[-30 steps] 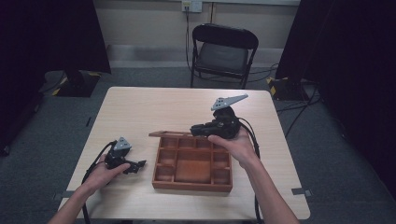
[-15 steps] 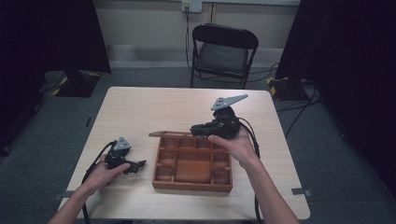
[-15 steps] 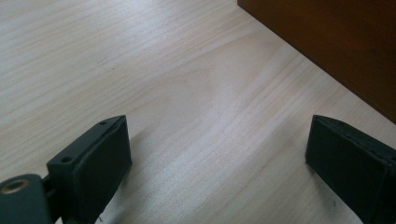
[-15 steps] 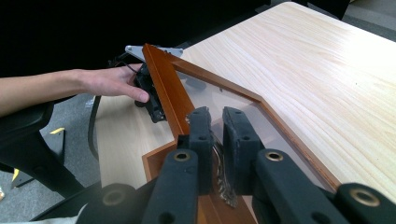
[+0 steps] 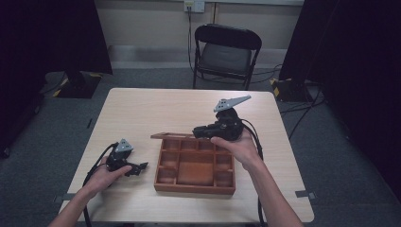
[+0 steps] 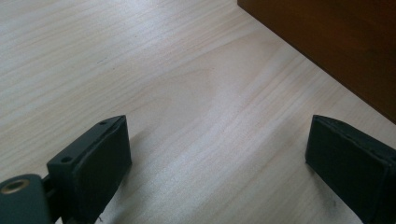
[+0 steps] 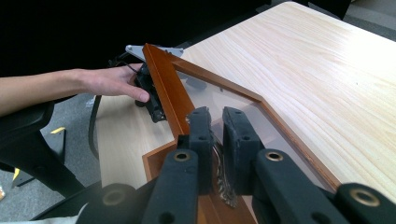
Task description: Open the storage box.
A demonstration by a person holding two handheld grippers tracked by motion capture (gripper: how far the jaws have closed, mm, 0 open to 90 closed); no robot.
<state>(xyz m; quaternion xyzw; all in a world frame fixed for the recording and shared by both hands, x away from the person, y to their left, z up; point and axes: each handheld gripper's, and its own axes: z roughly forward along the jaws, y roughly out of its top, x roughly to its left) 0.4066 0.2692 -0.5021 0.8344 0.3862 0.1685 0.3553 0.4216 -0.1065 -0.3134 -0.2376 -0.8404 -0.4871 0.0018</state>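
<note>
Reddish-brown wooden compartment tray (image 5: 195,188), hinged glass-paned lid (image 7: 224,100) raised at 12 o'clock; right hand-held gripper (image 7: 215,126) pinching lid; left hand-held gripper (image 6: 215,154) spread on surface (image 5: 156,109).

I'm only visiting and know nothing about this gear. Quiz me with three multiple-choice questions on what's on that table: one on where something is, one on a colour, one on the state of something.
1. Where do the left tongs rest?
A. On the table, left of the wooden tray
B. Inside the tray
C. On the floor

2. What colour is the chair behind the table?
A. White
B. Black
C. Red

3. How are the right tongs?
A. Wide open above the table
B. Holding a cup
C. Shut on the tray's lid

Answers:
1 A: the high view shows them on the tabletop beside the tray's left wall.
2 B: its frame and seat are both black.
3 C: the right gripper view shows the jaws pinching the lid's wooden frame.
</note>
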